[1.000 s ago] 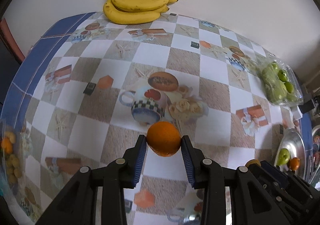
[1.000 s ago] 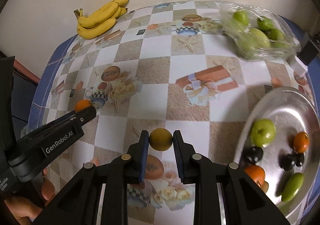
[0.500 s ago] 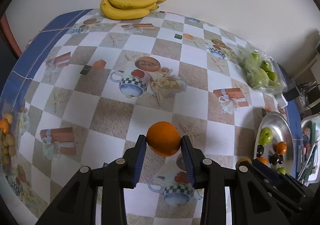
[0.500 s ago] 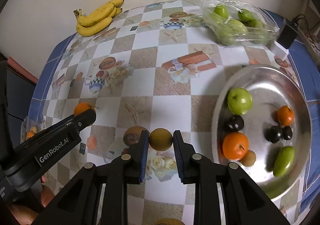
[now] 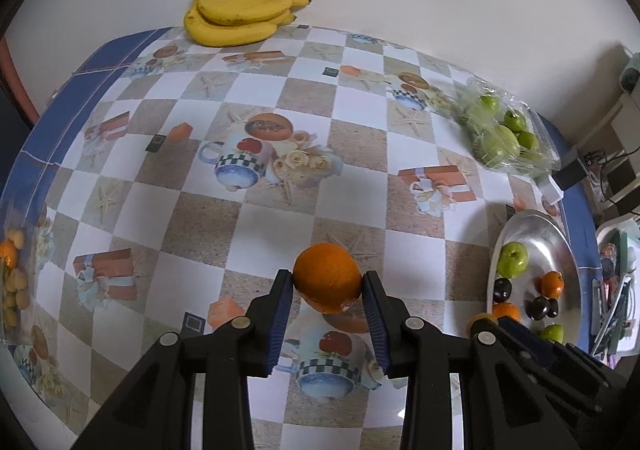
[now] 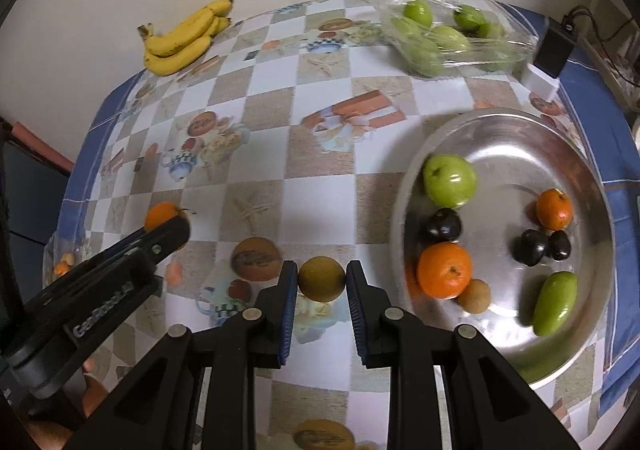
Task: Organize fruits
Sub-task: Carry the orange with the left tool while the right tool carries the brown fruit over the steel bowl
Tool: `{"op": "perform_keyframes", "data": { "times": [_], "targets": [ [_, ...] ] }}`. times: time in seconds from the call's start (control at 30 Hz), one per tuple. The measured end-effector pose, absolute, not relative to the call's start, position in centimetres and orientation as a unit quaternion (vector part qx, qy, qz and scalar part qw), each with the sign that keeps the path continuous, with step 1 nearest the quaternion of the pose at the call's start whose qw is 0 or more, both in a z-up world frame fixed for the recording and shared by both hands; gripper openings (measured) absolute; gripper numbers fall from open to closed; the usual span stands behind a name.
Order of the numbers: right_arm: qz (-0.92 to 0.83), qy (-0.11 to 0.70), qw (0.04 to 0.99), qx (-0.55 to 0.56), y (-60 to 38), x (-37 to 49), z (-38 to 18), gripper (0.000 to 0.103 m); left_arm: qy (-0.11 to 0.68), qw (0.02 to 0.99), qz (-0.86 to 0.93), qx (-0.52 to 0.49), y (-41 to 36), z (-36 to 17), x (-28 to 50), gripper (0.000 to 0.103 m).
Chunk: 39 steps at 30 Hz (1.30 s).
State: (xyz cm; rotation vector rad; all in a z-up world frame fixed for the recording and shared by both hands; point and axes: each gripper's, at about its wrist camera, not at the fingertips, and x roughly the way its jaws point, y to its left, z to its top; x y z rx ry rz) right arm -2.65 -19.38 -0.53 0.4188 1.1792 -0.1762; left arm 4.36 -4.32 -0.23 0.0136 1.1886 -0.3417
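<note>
My left gripper [image 5: 327,282] is shut on an orange [image 5: 326,277], held above the checkered tablecloth. My right gripper [image 6: 322,278] is shut on a small brownish-yellow round fruit [image 6: 321,278], also held off the table. To the right lies a silver plate [image 6: 520,138] holding a green apple [image 6: 450,180], two oranges, dark plums, a small brown fruit and a green mango [image 6: 556,302]. In the left wrist view the same plate [image 5: 558,246] sits at the right edge. In the right wrist view the left gripper shows at the lower left with its orange [image 6: 162,214].
A bunch of bananas [image 5: 240,16] lies at the far edge by the wall. A clear bag of green fruit [image 5: 502,130] rests at the back right, beside a black-and-white box [image 6: 550,54]. A bag of small fruit [image 5: 14,278] sits at the left table edge.
Both grippers have carried their fruit to the right across the table; the silver plate has come closer in both views. Neither grip has changed.
</note>
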Motion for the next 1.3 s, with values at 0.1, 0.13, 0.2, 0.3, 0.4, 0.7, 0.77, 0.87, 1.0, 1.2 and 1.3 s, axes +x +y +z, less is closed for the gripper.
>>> {"op": "perform_keyframes", "data": {
  "times": [0.1, 0.13, 0.2, 0.3, 0.4, 0.7, 0.77, 0.87, 1.0, 1.2, 1.3],
  "targets": [
    [-0.095, 0.551, 0.803, 0.206, -20.5, -3.0, -0.7, 0.026, 0.558, 0.813, -0.165, 0.007, -4.9, -0.2, 4.2, 0.038],
    [-0.097, 0.550, 0.803, 0.209, -20.8, -3.1, -0.6, 0.026, 0.558, 0.813, -0.167, 0.008, -5.1, -0.2, 4.1, 0.038],
    [-0.103, 0.550, 0.801, 0.215, -21.5, -3.2, -0.7, 0.026, 0.557, 0.812, -0.171, 0.013, -5.6, -0.2, 3.8, 0.038],
    [-0.108, 0.547, 0.798, 0.228, -22.4, -3.6, -0.7, 0.026, 0.554, 0.812, -0.180, 0.023, -6.6, 0.0, 3.3, 0.038],
    [-0.121, 0.541, 0.795, 0.246, -23.9, -4.1, -0.6, 0.026, 0.550, 0.812, -0.194, 0.036, -7.8, 0.2, 2.7, 0.038],
    [-0.175, 0.532, 0.781, 0.276, -28.5, -6.2, -0.9, 0.026, 0.543, 0.795, -0.256, 0.083, -12.7, 0.4, -0.3, 0.038],
    [-0.187, 0.530, 0.778, 0.280, -29.4, -6.7, -1.0, 0.026, 0.543, 0.789, -0.272, 0.094, -13.9, 0.3, -1.1, 0.038],
    [-0.196, 0.527, 0.776, 0.285, -30.5, -7.4, -0.9, 0.026, 0.536, 0.783, -0.291, 0.121, -15.8, 0.2, -2.6, 0.038],
    [-0.205, 0.522, 0.775, 0.290, -31.5, -8.0, -0.8, 0.026, 0.530, 0.774, -0.316, 0.141, -17.5, 0.2, -4.1, 0.038],
    [-0.208, 0.522, 0.773, 0.293, -32.1, -8.5, -1.0, 0.026, 0.526, 0.764, -0.337, 0.162, -19.1, -0.4, -5.5, 0.038],
    [-0.207, 0.525, 0.772, 0.292, -32.0, -8.5, -1.1, 0.026, 0.525, 0.760, -0.341, 0.173, -19.5, -0.8, -5.8, 0.038]
  ]
}}
